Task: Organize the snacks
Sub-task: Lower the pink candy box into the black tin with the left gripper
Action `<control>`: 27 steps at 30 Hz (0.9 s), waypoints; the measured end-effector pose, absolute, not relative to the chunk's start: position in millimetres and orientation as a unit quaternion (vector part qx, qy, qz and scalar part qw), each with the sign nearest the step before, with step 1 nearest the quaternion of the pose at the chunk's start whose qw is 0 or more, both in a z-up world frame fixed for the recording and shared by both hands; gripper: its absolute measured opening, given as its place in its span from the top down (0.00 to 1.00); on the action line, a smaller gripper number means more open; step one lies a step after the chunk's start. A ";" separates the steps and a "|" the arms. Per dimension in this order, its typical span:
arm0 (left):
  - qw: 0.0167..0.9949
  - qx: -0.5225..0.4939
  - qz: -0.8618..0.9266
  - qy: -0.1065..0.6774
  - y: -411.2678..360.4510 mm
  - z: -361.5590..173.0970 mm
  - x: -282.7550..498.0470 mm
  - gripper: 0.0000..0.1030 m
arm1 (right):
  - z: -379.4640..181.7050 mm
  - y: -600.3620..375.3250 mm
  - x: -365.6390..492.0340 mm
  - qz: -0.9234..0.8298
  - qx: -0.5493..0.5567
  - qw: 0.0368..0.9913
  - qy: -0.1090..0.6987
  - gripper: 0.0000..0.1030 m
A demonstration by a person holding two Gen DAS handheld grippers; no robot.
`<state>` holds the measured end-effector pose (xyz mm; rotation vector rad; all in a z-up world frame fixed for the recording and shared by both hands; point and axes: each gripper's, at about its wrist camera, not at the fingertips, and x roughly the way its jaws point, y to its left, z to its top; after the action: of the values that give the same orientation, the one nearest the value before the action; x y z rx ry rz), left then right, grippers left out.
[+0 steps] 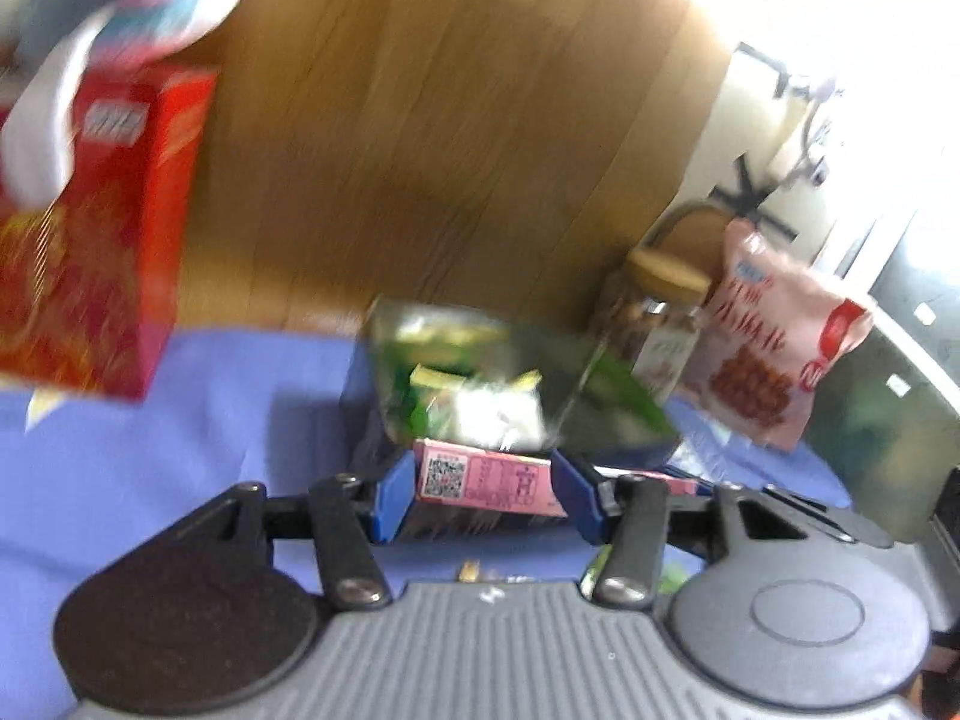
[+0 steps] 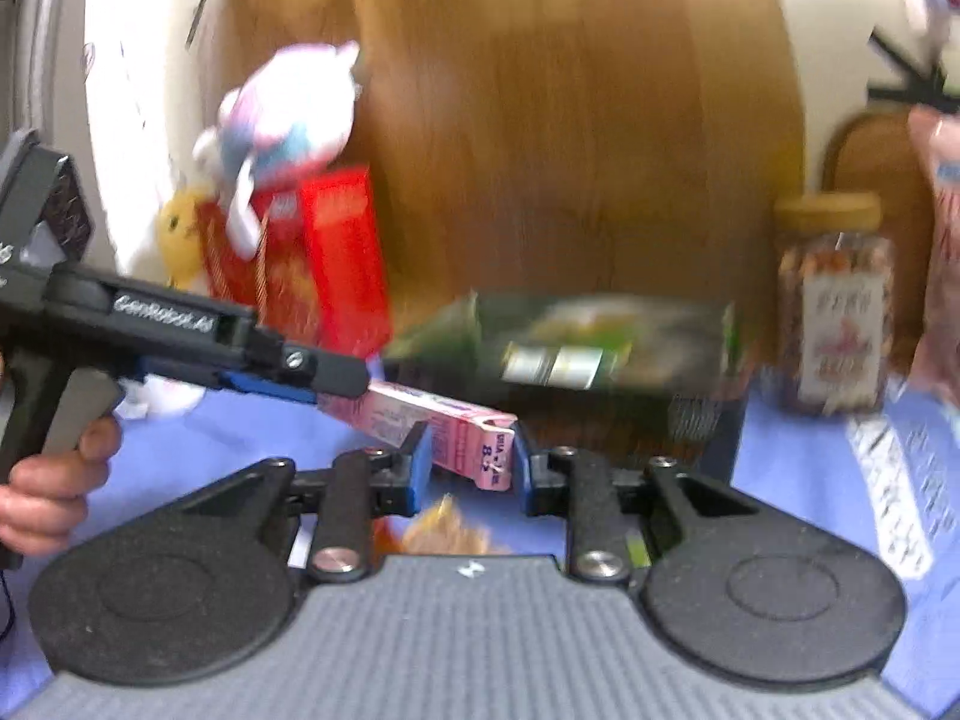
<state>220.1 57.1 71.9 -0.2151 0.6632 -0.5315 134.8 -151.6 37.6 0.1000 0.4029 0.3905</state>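
Both ends of a slim pink carton (image 2: pixel 444 429) gripped above the blue cloth (image 1: pixel 150 450): left gripper (image 1: pixel 486 489) clamped on the end bearing the square code, blue pads (image 1: pixel 396 495) pressed to its sides; right gripper (image 2: pixel 471 459) closed on the other end, pads flush against the printed flap. Seen from the right wrist, left gripper (image 2: pixel 324 381) reaching in from the left edge, held by a hand (image 2: pixel 48 480) on its trigger. Just behind the carton, a green packet (image 2: pixel 576 342), heavily blurred. Further left, a red box (image 1: pixel 90 240) standing upright with a pink-and-white plush toy (image 2: pixel 288 114) on top. To the right, a lidded jar (image 2: pixel 834 300) beside a pink snack bag (image 1: pixel 774 336), against the wooden panel (image 1: pixel 450 120)
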 end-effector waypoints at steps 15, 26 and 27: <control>0.912 -0.110 -0.233 0.320 57.2 67.3 231.4 0.46 | 36.4 -221.4 149.2 0.095 0.121 0.972 0.180 0.62; 0.899 -0.115 -0.285 0.312 69.1 52.8 138.9 0.43 | -24.2 -250.8 96.0 0.088 0.203 0.933 0.285 0.54; 0.896 -0.111 -0.294 0.312 63.4 51.2 132.2 0.43 | -28.0 -250.1 94.0 0.094 0.216 0.929 0.287 0.54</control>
<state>132.2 63.4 51.2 -0.2308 0.6473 -0.6096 94.0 -250.1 -28.0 0.4421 0.5882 0.1934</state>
